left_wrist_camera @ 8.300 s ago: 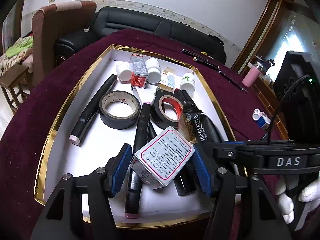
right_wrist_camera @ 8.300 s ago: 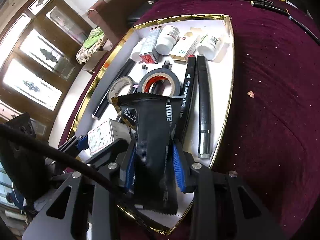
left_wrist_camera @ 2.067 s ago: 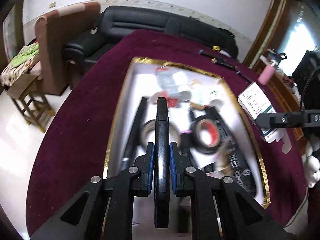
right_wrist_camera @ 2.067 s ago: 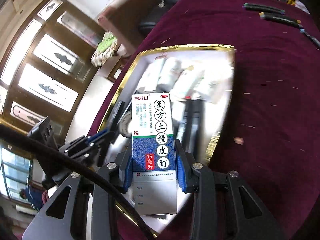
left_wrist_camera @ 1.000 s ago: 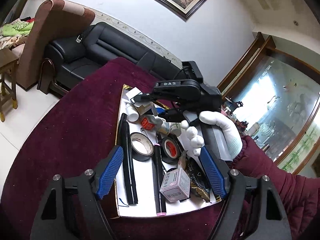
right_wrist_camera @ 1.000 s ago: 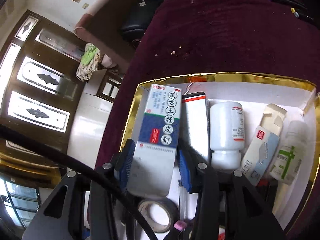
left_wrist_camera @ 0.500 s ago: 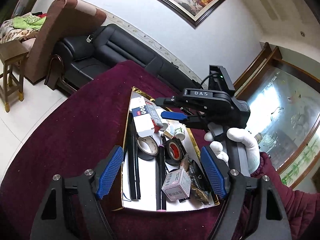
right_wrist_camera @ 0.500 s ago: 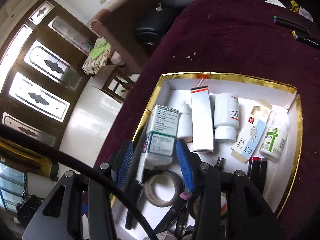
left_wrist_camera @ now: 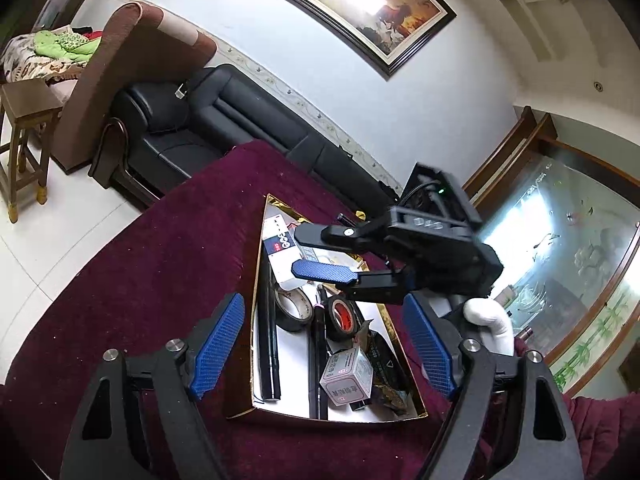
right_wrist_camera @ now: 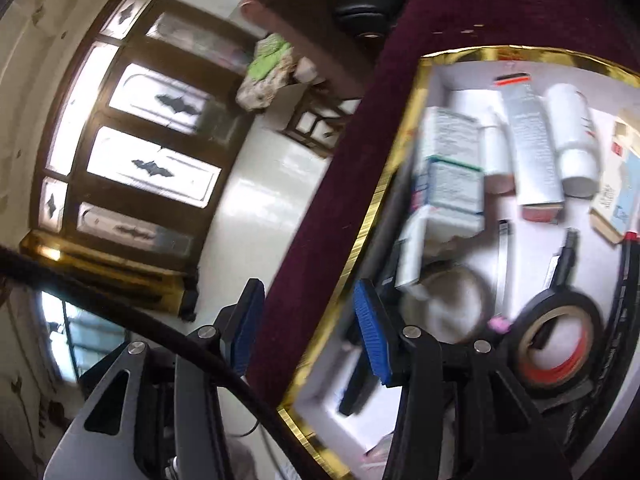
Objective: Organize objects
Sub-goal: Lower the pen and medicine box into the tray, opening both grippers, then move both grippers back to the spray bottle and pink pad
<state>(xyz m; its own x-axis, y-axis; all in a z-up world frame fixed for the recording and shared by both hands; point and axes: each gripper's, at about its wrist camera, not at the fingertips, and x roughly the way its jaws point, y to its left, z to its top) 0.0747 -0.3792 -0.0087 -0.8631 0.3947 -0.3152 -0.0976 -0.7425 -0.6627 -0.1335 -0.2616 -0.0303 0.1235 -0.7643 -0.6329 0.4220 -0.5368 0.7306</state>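
Observation:
A gold-rimmed white tray point(left_wrist_camera: 256, 280) on the maroon tablecloth holds markers, tape rolls, boxes and bottles. My left gripper point(left_wrist_camera: 324, 348) is open and empty, held high above the tray's near end. My right gripper point(left_wrist_camera: 320, 254) shows in the left wrist view over the tray's far end, open; in its own view point(right_wrist_camera: 308, 320) it is open and empty above the tray's left rim point(right_wrist_camera: 372, 216). The blue-and-white medicine box point(right_wrist_camera: 452, 168) lies in the tray beside a small bottle point(right_wrist_camera: 496, 156) and a grey box point(right_wrist_camera: 532, 148).
A black marker point(left_wrist_camera: 266, 332) lies along the tray's left side, with two tape rolls point(left_wrist_camera: 296, 306) and a square box point(left_wrist_camera: 346, 372) nearer me. A black sofa point(left_wrist_camera: 224, 128) and brown armchair point(left_wrist_camera: 132, 56) stand behind the table.
My right gripper has let go of the medicine box, which now lies in the tray, and has swung left and back. My left gripper has stayed open and risen a little.

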